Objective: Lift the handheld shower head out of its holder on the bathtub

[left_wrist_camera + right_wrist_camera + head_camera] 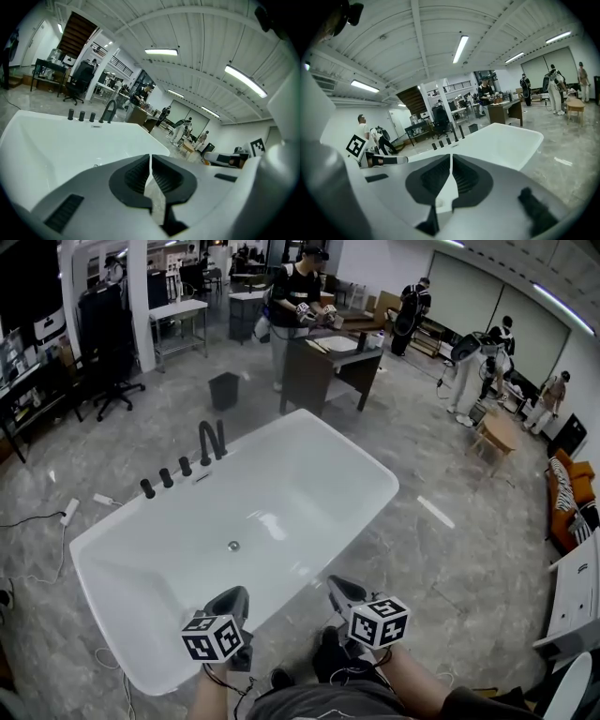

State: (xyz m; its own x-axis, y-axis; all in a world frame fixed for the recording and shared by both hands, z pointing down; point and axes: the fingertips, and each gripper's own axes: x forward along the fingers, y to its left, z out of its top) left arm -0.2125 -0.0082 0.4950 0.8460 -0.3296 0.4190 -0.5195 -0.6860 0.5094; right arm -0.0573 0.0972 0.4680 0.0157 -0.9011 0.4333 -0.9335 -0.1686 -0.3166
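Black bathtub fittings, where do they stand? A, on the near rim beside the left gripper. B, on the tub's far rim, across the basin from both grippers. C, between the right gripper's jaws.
B: the black fittings line the far rim of the bathtub; the left gripper and right gripper are at the near edge.

Black tub-rim fittings (185,466), too small for detail.

A lab-like hall: desks (330,362), office chairs (111,357), a bathtub (314,460) standing mid-floor.
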